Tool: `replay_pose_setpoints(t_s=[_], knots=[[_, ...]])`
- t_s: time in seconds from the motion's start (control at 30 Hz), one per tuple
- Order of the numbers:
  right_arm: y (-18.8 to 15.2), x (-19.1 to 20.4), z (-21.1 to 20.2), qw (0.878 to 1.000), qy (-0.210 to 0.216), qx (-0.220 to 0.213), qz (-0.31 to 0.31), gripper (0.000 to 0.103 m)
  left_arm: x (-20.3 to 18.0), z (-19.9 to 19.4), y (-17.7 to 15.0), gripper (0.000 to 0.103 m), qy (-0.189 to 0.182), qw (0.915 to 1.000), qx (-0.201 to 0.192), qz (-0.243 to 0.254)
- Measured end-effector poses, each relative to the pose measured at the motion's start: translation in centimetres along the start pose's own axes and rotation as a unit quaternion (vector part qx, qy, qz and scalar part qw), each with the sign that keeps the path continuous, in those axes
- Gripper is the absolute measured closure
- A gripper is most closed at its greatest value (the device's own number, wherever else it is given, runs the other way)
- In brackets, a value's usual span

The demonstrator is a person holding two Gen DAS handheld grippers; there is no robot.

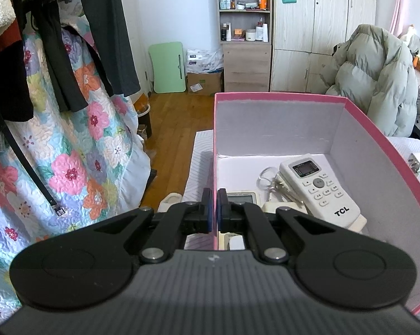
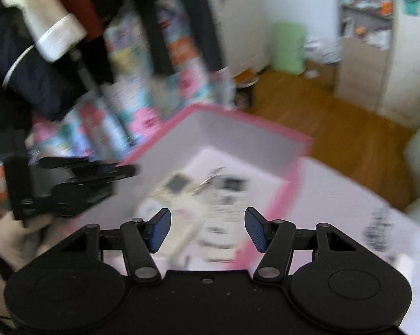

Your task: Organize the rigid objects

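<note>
The left gripper (image 1: 214, 209) has its two blue-padded jaws pressed together on the near left wall of the pink cardboard box with a white interior (image 1: 377, 150), one pad outside and one inside the rim. The likely purpose is to steady the box while items go in.

Inside the box, a white TCL remote control with grey buttons (image 1: 320, 188) lies face up, tilted, resting on a cream-coloured flat device (image 1: 357, 222). A second white remote with a small screen (image 1: 242, 196) lies just beside the left gripper's inner pad. A thin white cable loop with a metal clip (image 1: 267, 180) sits between the two remotes, toward the back wall.

The right gripper (image 2: 207, 229) hovers above the box's open top, jaws spread wide and holding nothing. Its view is heavily motion-blurred; contents appear only as pale shapes. A small blurred dark item (image 2: 377, 233) lies on the white surface outside the box; whether it awaits collection cannot be told.
</note>
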State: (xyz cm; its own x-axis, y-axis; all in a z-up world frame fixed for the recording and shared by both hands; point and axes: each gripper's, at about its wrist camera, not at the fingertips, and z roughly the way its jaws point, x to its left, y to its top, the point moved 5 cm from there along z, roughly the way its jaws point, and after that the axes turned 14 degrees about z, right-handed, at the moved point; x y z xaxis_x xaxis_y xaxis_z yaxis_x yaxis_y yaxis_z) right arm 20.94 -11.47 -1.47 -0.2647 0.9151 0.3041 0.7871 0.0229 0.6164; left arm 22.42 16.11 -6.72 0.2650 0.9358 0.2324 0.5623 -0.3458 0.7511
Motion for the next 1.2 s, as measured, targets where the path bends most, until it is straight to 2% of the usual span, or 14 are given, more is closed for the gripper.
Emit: replay_pose_setpoints(t_s=[0.1, 0.23, 0.4, 0.63, 0.7, 0.73, 0.77, 0.87, 0.97, 1.03, 1.1, 1.13, 1.2], knots=[[0.5, -5.1, -0.8, 0.997, -0.056, -0.015, 0.042, 0.039, 0.0, 0.0, 0.0, 0.100, 0.001, 1.0000, 0.000, 0.002], [0.3, -11.6, -1.2, 0.989, -0.103, -0.015, 0.105, 0.039, -0.5, 0.0, 0.1, 0.100, 0.013, 0.9997, 0.002, 0.022], [-0.8, -18.0, -0.3, 0.977, -0.126, 0.021, 0.172, 0.040, -0.7, -0.2, 0.1, 0.100, 0.020, 0.9994, 0.004, 0.029], [-2.9, -22.2, 2.8, 0.958, -0.138, 0.056, 0.244, 0.039, -0.9, -0.3, 0.4, 0.099, 0.023, 0.9991, 0.006, 0.035], [-3.3, -22.0, 2.8, 0.962, -0.132, 0.061, 0.231, 0.044, -1.0, -0.3, 0.4, 0.099, 0.019, 0.9992, 0.007, 0.034], [-3.3, -21.2, 3.2, 0.968, -0.128, 0.066, 0.206, 0.055, -1.0, -0.3, 0.4, 0.099, 0.018, 0.9993, 0.008, 0.034], [-3.2, -20.3, 3.4, 0.974, -0.128, 0.070, 0.172, 0.061, -0.9, -0.2, 0.4, 0.099, 0.016, 0.9993, 0.009, 0.032], [-2.7, -18.1, 3.5, 0.989, -0.113, 0.063, 0.072, 0.064, -0.8, -0.2, 0.4, 0.099, 0.011, 0.9995, 0.010, 0.030], [-2.6, -17.3, 4.8, 0.986, -0.155, 0.058, -0.016, 0.065, -0.7, -0.2, 0.4, 0.099, 0.012, 0.9994, 0.010, 0.030], [-2.9, -17.2, 5.9, 0.983, -0.164, 0.069, -0.035, 0.065, -0.8, -0.2, 0.4, 0.099, 0.011, 0.9995, 0.010, 0.030], [-3.5, -17.0, 6.8, 0.981, -0.166, 0.075, -0.058, 0.085, -0.8, -0.2, 0.4, 0.099, 0.011, 0.9995, 0.010, 0.029], [-3.7, -16.9, 7.0, 0.980, -0.167, 0.078, -0.069, 0.099, -0.8, -0.2, 0.4, 0.099, 0.012, 0.9994, 0.010, 0.030], [-3.8, -16.4, 6.7, 0.981, -0.168, 0.069, -0.069, 0.099, -0.8, -0.2, 0.3, 0.099, 0.010, 0.9995, 0.009, 0.029]])
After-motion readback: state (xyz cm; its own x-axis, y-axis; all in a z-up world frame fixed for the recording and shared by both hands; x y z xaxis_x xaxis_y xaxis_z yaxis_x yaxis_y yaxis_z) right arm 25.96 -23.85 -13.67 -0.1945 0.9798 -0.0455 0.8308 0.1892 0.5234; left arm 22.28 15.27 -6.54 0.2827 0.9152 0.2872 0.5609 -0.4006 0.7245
